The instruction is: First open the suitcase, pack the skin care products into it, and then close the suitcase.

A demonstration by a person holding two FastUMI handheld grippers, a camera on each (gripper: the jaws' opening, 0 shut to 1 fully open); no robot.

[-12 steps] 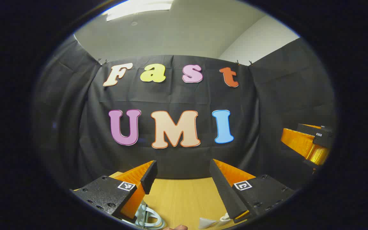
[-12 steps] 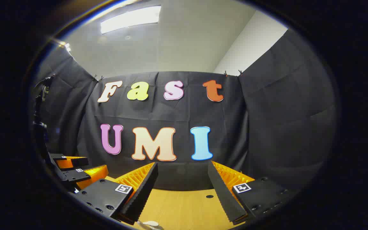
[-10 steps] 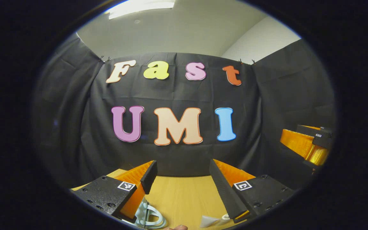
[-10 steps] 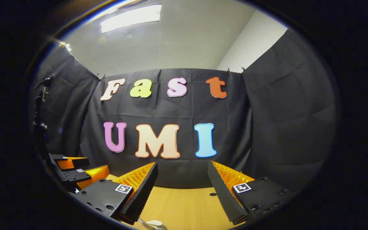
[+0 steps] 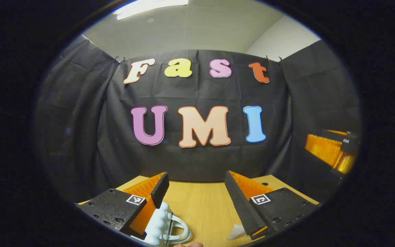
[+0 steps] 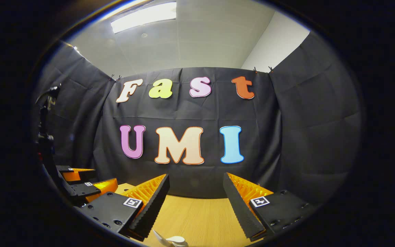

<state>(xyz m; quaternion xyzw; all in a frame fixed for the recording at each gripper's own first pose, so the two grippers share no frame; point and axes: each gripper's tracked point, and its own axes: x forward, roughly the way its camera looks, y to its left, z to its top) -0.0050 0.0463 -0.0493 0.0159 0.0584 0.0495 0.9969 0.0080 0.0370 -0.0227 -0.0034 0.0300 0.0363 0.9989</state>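
While both jaws gape empty over table point(image 5: 201, 206), pale suitcase point(image 5: 161, 223) edge shows; its long axis unclear.

Below your left gripper point(image 5: 197, 192), a pale blue bumpy object with a loop handle point(image 5: 165, 224) is partly covered by the left finger and cut by the lower edge; a white piece point(image 5: 236, 232) hides under the right finger. Beneath your right gripper point(image 6: 195, 197), a white item point(image 6: 173, 239) is cropped, unidentifiable.
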